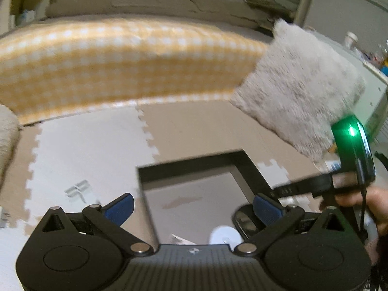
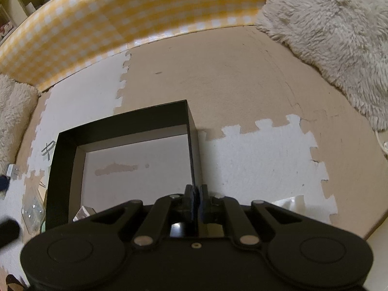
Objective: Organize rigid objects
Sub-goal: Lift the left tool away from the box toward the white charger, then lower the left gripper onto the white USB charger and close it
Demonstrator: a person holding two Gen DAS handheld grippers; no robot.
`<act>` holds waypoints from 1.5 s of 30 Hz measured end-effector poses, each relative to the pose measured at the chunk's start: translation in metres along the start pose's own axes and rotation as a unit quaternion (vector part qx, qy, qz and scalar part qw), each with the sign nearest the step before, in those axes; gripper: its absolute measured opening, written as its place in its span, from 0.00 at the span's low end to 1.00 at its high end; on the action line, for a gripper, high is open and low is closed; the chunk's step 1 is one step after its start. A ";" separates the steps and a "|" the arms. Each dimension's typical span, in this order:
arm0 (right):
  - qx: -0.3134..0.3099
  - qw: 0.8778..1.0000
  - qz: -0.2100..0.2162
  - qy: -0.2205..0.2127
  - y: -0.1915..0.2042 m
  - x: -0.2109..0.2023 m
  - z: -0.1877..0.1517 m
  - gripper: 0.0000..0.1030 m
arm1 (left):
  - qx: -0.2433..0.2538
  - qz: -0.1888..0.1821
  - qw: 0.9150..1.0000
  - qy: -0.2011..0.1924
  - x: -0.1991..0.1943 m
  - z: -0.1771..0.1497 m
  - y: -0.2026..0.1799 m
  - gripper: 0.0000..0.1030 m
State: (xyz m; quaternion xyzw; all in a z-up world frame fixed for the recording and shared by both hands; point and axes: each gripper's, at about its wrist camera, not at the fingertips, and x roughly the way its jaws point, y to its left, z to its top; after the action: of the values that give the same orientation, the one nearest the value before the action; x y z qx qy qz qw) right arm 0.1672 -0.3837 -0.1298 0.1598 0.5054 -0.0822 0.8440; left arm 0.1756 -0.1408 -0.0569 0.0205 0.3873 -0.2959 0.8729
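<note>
Right gripper (image 2: 195, 190), jaws clamped on right wall of black box (image 2: 191, 145), steadying it on floor mat. Left gripper (image 1: 194, 208), jaws open, empty, above box; next: fetch item, prob. near-left.

Black open-top box (image 2: 126, 126), pale inner floor, upright on foam mat, small white obj (image 2: 83, 213) inside near corner

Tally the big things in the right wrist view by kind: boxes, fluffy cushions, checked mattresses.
Black box: 1
Fluffy pale cushions: 2
Yellow checked mattress: 1
Total: 4
</note>
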 end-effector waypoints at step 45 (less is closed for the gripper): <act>-0.052 0.998 -0.024 0.025 0.011 0.007 -0.001 0.05 | -0.457 0.358 0.810 -0.079 0.012 -0.066 0.269 0.79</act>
State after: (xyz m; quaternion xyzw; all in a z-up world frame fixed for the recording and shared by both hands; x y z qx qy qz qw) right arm 0.1732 -0.3732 -0.1344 0.1055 0.5335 -0.0726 0.8361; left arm 0.2809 0.0921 -0.1631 -0.2669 0.3729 0.2483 0.8533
